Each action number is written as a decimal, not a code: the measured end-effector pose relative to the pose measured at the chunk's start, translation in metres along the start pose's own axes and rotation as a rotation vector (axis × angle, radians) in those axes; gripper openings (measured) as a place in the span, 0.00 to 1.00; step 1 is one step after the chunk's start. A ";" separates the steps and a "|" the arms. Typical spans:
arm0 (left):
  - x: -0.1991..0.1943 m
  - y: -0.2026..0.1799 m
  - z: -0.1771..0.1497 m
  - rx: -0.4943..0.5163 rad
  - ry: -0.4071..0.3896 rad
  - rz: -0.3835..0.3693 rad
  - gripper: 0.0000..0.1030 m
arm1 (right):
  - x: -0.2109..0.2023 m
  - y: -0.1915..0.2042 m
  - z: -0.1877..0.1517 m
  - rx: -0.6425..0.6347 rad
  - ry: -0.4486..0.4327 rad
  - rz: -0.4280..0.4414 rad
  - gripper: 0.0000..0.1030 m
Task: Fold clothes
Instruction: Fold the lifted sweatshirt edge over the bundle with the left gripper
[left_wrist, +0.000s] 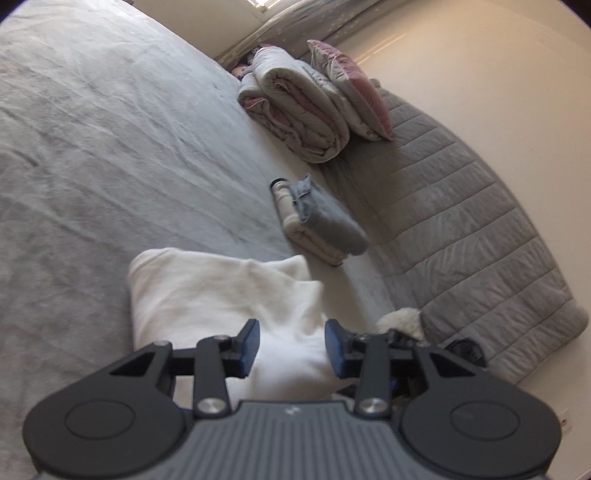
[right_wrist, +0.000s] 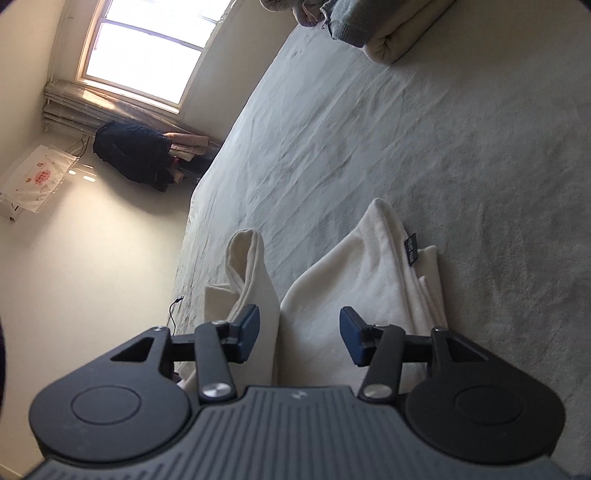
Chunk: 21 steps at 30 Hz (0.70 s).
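A cream-white folded cotton garment (left_wrist: 221, 295) is straddled near the grey bed's (left_wrist: 92, 147) edge by the part-open left gripper (left_wrist: 291, 347) and right gripper (right_wrist: 299, 334), neither gripping it.

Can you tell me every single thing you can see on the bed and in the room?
white garment: one, cream-white, partly folded on the bed just ahead of both grippers
label: one, dark, on the garment's edge
folded clothes: one small stack, grey on cream, near the headboard
rolled duvet: one, pale grey and pink, further up the bed
pillow: one, pink and grey, leaning beside the duvet
bed cover: one, grey, wrinkled
headboard: one, grey, quilted
window: one, bright, on the far wall
dark coat: one, black, below the window
left gripper: one, black with blue pads, open over the garment
right gripper: one, same colours, open
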<state>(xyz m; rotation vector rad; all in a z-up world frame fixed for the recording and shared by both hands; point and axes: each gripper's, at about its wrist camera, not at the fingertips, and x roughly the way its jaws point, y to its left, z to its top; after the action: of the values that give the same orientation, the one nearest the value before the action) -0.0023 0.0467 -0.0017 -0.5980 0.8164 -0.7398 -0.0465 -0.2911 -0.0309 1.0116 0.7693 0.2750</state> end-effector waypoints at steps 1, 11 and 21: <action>0.000 0.000 -0.002 0.023 0.004 0.016 0.36 | -0.002 -0.003 0.000 0.005 -0.003 -0.003 0.52; 0.022 0.002 -0.032 0.192 0.093 0.100 0.29 | -0.005 -0.008 0.000 0.045 0.019 0.020 0.54; 0.038 -0.016 -0.051 0.364 0.115 0.089 0.29 | 0.012 0.015 -0.019 -0.115 0.090 -0.105 0.56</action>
<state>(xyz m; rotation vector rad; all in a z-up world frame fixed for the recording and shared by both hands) -0.0316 -0.0022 -0.0351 -0.1929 0.7839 -0.8227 -0.0488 -0.2638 -0.0292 0.8518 0.8754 0.2730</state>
